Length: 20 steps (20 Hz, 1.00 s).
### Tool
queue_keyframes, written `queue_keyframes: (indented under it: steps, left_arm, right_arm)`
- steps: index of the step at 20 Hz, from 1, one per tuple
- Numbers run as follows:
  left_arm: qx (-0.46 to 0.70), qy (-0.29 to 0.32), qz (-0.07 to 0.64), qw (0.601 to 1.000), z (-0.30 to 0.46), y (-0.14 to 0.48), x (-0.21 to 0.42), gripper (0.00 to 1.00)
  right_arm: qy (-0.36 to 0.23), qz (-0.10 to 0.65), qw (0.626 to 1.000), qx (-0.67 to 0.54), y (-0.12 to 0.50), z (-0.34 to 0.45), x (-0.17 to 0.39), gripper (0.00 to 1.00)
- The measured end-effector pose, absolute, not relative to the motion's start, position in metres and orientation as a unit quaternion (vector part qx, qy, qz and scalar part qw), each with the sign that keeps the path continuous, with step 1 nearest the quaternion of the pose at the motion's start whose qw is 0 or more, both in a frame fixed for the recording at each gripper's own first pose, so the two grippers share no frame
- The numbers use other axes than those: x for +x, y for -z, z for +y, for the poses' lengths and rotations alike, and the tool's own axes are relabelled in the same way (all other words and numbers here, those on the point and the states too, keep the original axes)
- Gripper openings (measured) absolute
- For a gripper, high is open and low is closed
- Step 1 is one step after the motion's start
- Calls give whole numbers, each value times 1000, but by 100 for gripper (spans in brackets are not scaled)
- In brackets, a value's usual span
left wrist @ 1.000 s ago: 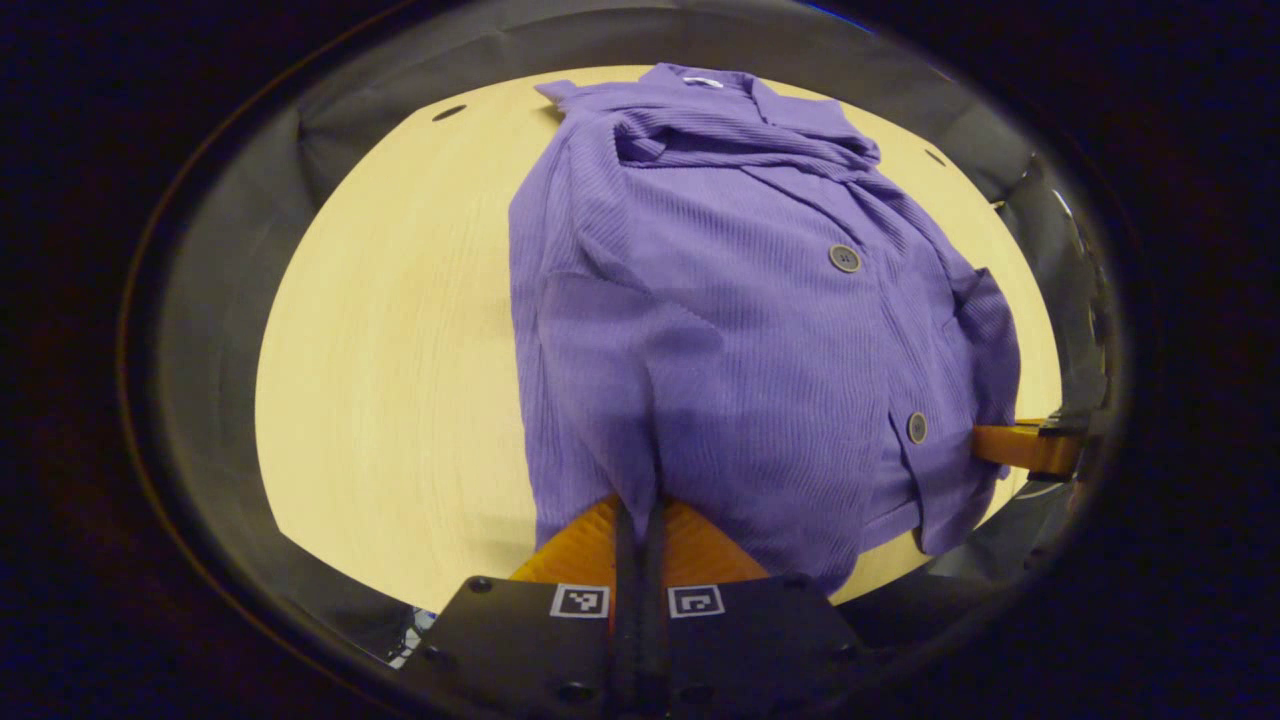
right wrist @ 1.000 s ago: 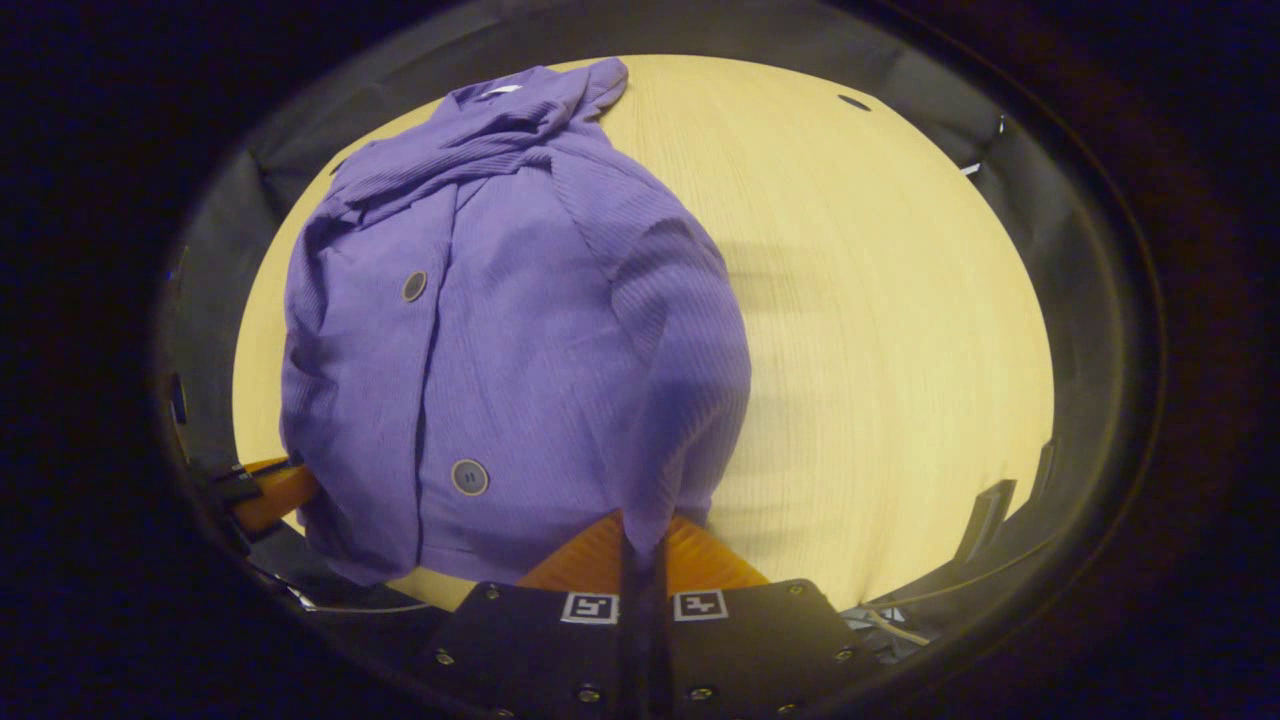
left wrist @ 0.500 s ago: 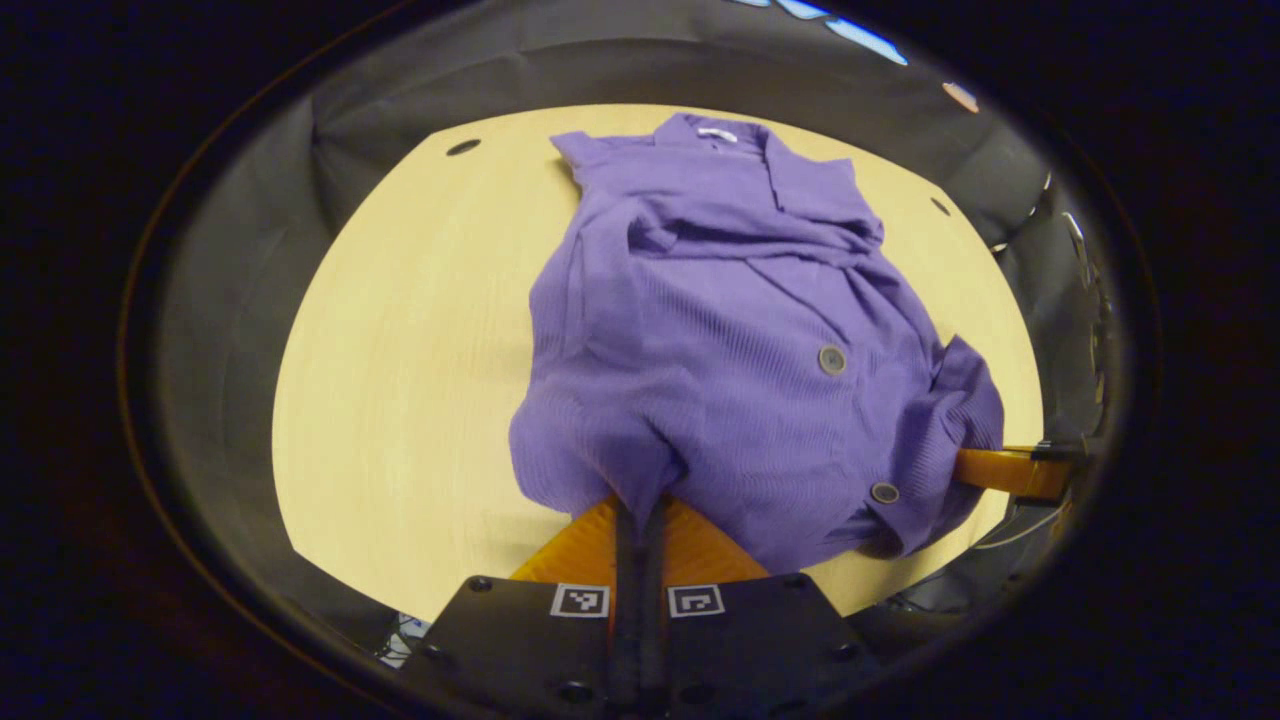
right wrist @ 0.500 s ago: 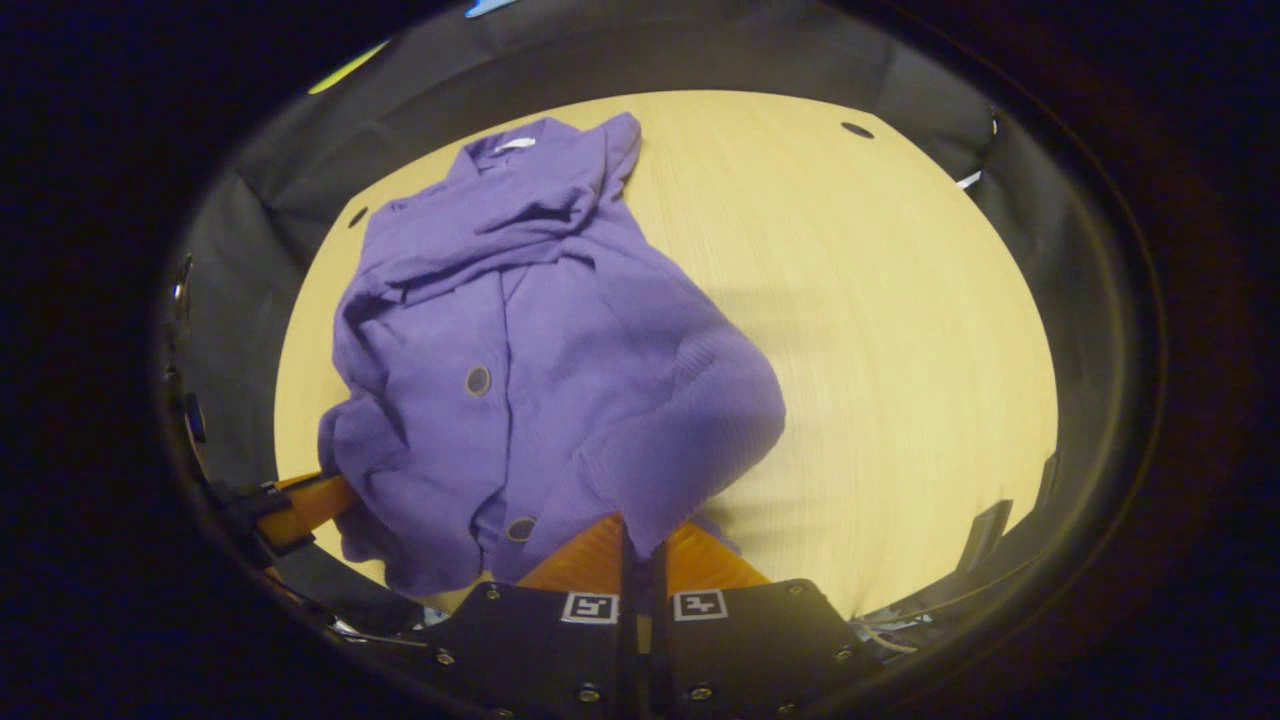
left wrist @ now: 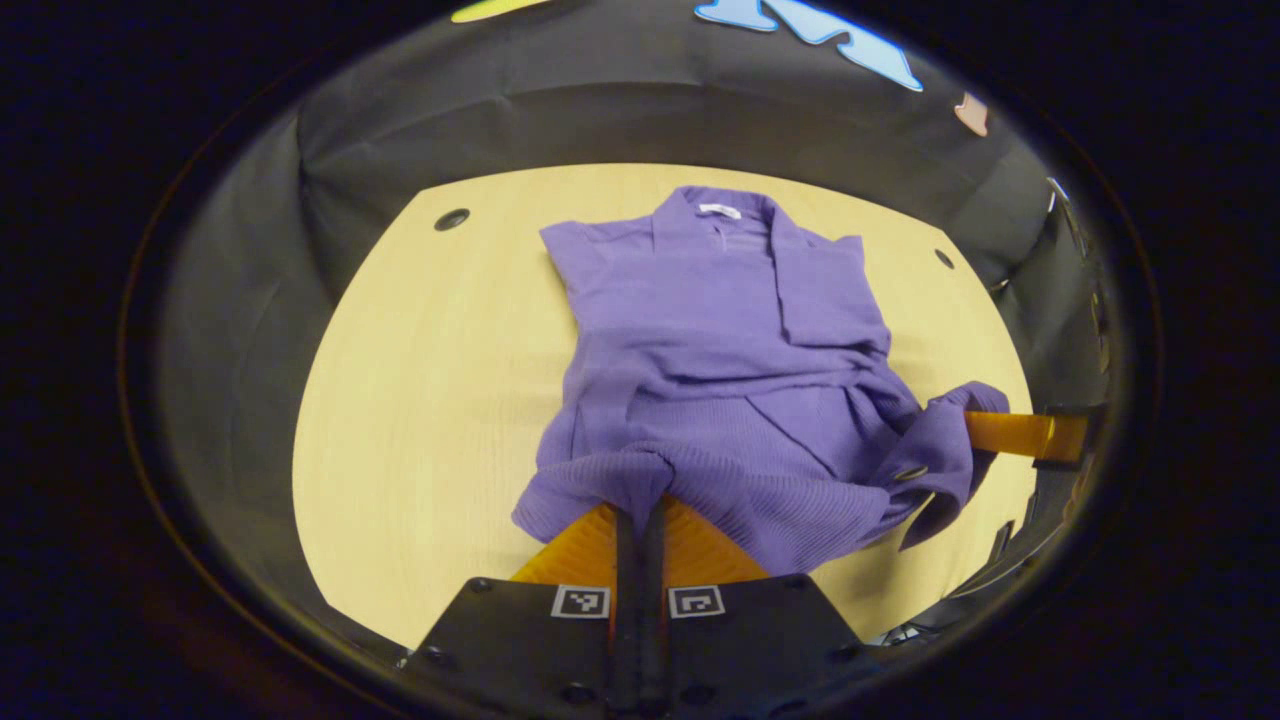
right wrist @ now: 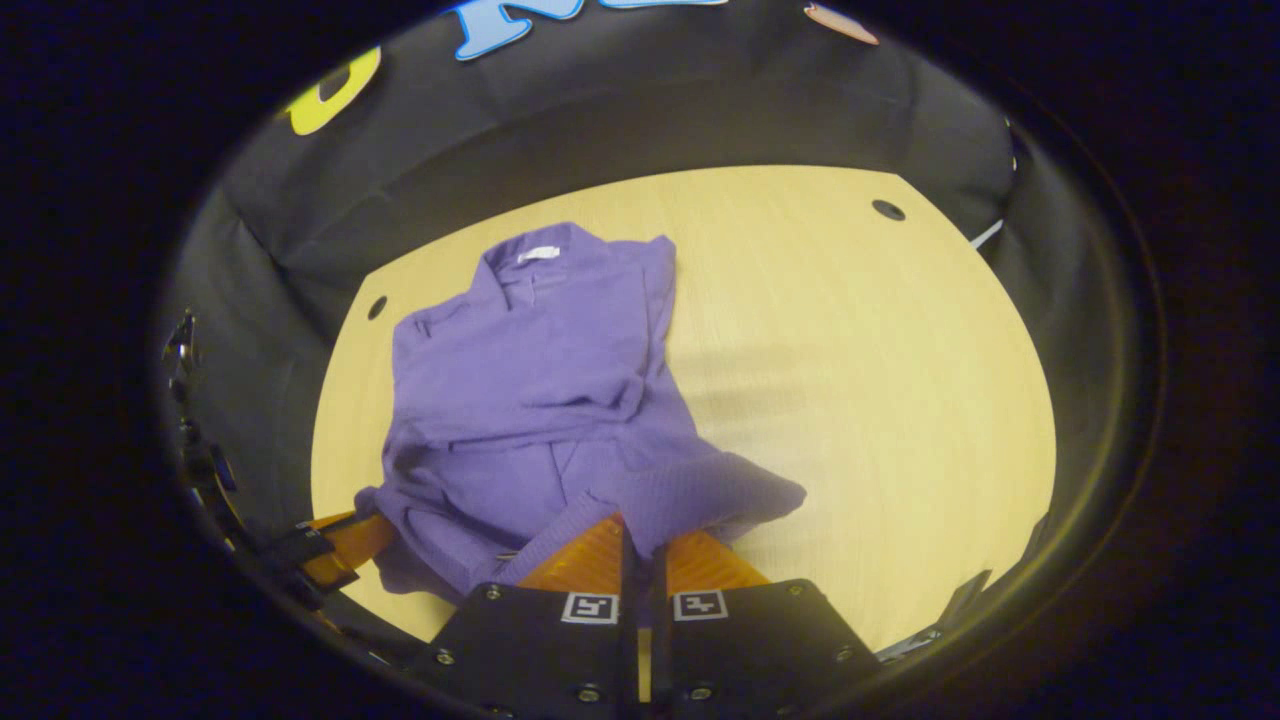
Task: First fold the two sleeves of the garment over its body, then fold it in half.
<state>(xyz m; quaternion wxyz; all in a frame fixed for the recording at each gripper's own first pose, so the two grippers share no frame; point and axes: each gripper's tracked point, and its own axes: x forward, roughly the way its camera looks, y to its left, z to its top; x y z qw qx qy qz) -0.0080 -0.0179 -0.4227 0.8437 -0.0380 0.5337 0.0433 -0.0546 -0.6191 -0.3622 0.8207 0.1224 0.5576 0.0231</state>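
While black cloth is walling the booth on every side, a pale wooden table (left wrist: 420, 400) is carrying the work, its grain running toward the far edge and small dark round holes (left wrist: 452, 219) sitting near its far corners. At the right edge of the right gripper view, a white cable is showing against the cloth just off the table's far right corner.

A purple ribbed button-up garment (left wrist: 720, 330) is lying on the table with its collar toward the far edge and a small white neck label (right wrist: 538, 254) facing up. Both sleeves are lying across its body, and a dark button (left wrist: 909, 472) is showing near the lifted hem.

The left gripper (left wrist: 640, 505) is clenching the near left corner of the hem, both fingers pressing on the fabric, which is bunching over its tips. The right gripper (right wrist: 640, 525) is pinching the near right corner of the hem in the same way. Each gripper is also appearing at the side of the other's view, with cloth draping over its fingers. The hem is hanging raised off the table between them.
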Motion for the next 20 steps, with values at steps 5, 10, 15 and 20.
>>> queue_keyframes:
  steps: [5,10,15,20]
  left_arm:
    - [-43,-56,517,853,2,413,38,7]
    - [-49,-63,496,864,17,402,88,7]
    - [-54,-66,463,882,29,382,146,7]
    - [-61,-67,432,897,37,364,204,7]
  right_arm:
    - [-19,537,833,133,353,-621,-1,5]
    - [-14,515,844,146,343,-623,53,5]
    - [-9,487,858,161,330,-622,103,5]
    - [0,459,872,171,322,-623,151,5]
